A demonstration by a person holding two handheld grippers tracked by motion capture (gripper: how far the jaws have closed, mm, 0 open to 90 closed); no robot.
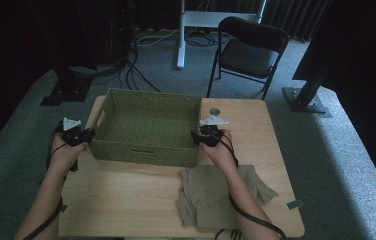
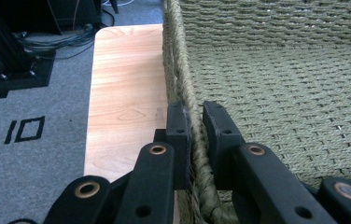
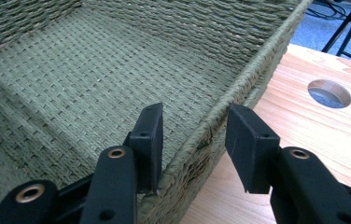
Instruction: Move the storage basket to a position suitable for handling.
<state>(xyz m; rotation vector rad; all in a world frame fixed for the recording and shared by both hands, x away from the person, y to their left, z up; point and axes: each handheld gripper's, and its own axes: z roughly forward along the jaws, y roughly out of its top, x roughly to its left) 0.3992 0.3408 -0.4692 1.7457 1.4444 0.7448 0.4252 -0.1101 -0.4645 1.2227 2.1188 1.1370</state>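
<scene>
High view: a green woven basket [image 1: 148, 127] sits on the far half of a wooden table [image 1: 126, 200], with nothing inside it. The left gripper [image 1: 87, 136] is at the basket's left wall and the right gripper [image 1: 196, 136] is at its right wall, each held by a hand coming in from the near edge. A heap of beige cloth [image 1: 211, 192] lies on the near right part of the table, just under the right forearm. A folding chair [image 1: 248, 52] stands on the floor beyond the table.

Left gripper view: the jaws of the left gripper [image 2: 197, 126] are drawn in tight on the braided rim of the basket [image 2: 183, 70], one pad outside the wall and one inside, both pressing on the weave. The bare table [image 2: 127, 84] runs along the left of the wall.

Right gripper view: the right gripper [image 3: 193, 133] straddles the opposite rim of the basket [image 3: 239, 79]. The inner pad lies close against the wall, while the outer pad stands off it with a clear gap, so this side is not clamped yet. A round hole [image 3: 329, 93] in the table shows to the far right.

The step in hand looks like taking hold of the basket by both side walls. Next, the right jaws need to finish pinching the rim; then both hands should lift or shift together, level, so the basket does not twist or slip.
</scene>
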